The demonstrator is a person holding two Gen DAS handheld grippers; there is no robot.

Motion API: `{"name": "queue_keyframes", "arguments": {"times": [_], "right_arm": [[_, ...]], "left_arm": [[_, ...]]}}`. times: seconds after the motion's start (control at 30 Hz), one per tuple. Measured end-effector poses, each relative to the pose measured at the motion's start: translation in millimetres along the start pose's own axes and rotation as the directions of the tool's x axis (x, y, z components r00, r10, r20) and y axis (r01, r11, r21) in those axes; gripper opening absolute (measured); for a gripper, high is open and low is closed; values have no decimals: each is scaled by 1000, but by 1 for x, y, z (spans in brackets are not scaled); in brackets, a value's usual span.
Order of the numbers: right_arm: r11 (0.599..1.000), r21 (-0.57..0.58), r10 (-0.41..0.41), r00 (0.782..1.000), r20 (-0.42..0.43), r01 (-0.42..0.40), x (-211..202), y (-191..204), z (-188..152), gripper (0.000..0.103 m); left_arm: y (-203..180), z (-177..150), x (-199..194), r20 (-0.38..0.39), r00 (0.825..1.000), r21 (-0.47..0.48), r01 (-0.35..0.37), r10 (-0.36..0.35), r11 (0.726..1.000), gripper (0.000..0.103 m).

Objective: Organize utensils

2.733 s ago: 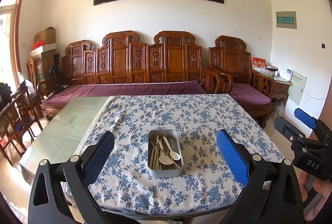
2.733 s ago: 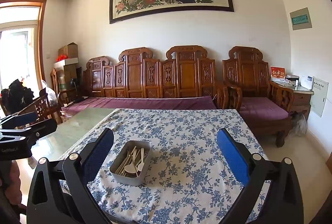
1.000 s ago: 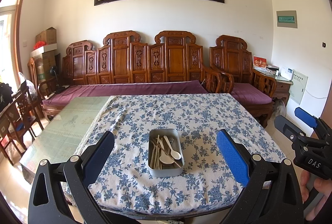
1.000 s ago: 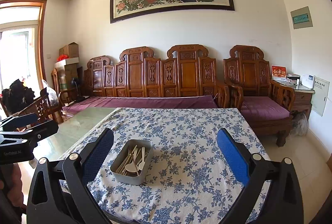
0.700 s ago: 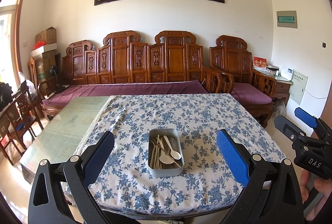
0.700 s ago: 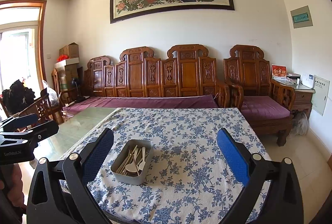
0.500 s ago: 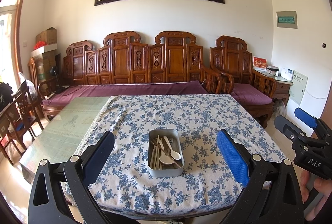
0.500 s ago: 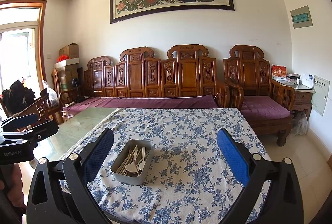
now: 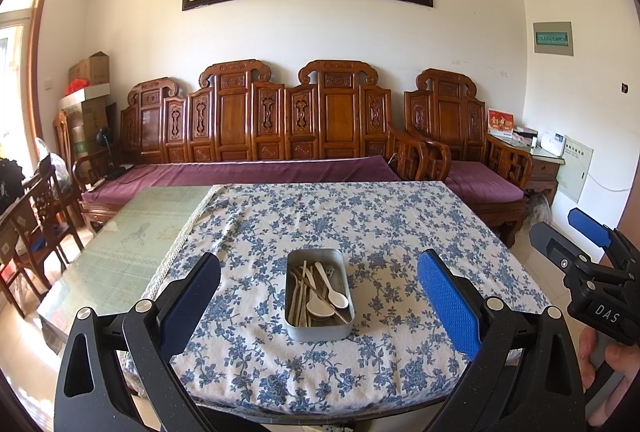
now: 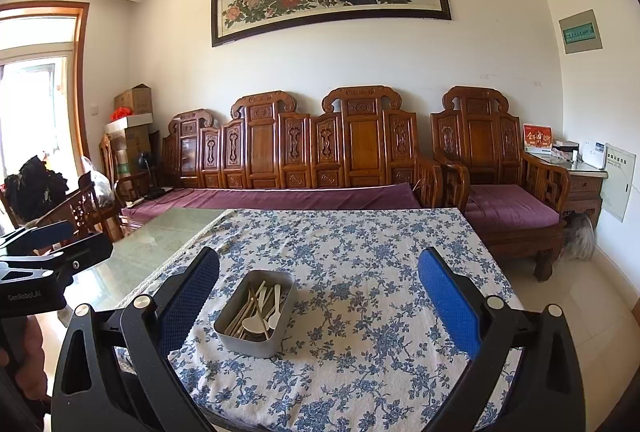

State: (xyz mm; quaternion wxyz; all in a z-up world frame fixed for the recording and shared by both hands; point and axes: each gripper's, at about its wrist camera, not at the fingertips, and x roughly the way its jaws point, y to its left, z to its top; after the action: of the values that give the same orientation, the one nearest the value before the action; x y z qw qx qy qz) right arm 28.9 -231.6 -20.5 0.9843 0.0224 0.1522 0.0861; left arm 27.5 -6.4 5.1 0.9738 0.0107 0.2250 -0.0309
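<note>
A rectangular metal tin (image 9: 319, 328) stands on the blue floral tablecloth (image 9: 380, 232) near the table's front edge. It holds white spoons (image 9: 334, 292) and several wooden chopsticks (image 9: 300, 292). The tin also shows in the right wrist view (image 10: 244, 342), left of centre. My left gripper (image 9: 319, 296) is open and empty, held back from the table with the tin between its fingers in view. My right gripper (image 10: 319, 296) is open and empty, to the right of the tin. Each gripper shows at the edge of the other's view.
The cloth covers the right part of a glass-topped table (image 9: 132, 244). A carved wooden bench with purple cushions (image 9: 256, 172) stands behind it, an armchair (image 9: 472, 176) to the right, wooden chairs (image 9: 36, 232) to the left.
</note>
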Motion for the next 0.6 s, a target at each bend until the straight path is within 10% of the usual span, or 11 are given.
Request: {"name": "queue_keyframes", "arguments": {"times": [0.6], "right_arm": [[1000,1,1,1000,1,-1,1,1,0,100]], "left_arm": [[-1,0,0,1,1000,1,0,0,1000,95]]}}
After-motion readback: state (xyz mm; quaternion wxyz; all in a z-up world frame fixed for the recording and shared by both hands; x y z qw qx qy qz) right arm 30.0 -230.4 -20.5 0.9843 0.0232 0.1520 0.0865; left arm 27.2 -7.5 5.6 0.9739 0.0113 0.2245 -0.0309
